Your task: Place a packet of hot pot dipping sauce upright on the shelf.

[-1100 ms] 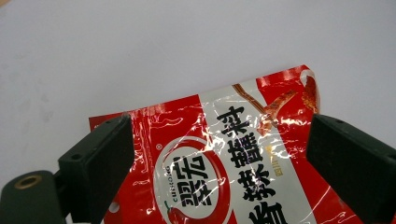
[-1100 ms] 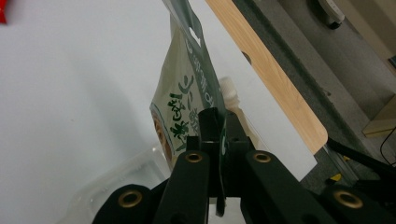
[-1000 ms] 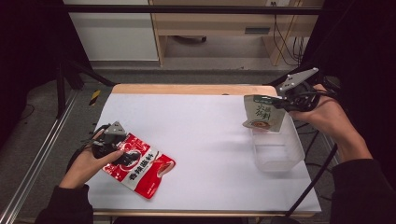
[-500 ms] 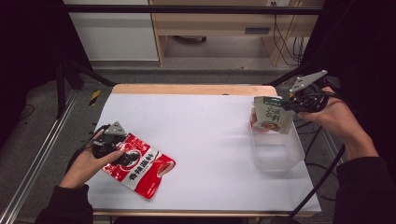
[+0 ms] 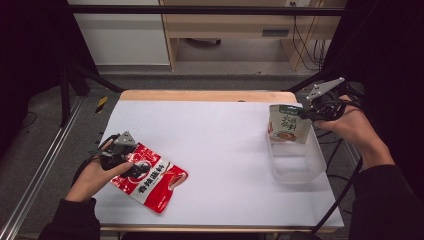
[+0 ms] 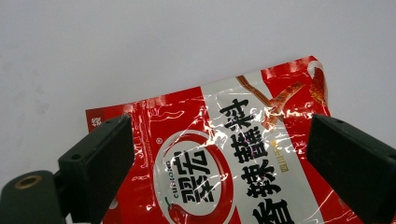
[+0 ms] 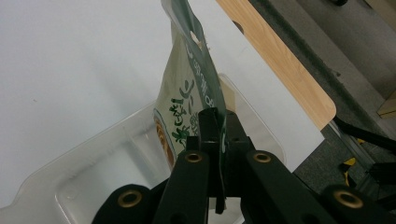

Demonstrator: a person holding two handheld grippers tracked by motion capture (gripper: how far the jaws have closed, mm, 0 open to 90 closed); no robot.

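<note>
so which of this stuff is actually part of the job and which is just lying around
In the job:
- green pouch, clamped in the right gripper over the clear tub
- red pouch, flat under the open left gripper

Lying about:
- yellow-and-black object on the floor
- wooden shelf unit behind the table

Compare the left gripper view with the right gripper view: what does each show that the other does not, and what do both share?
Left gripper view alone: the left tongs held open, jaws either side of a red packet lying flat. Right gripper view alone: the right tongs shut on the edge of a green pouch hanging over a clear plastic tub, plus the table's wooden edge. Both share the white tabletop.
</note>
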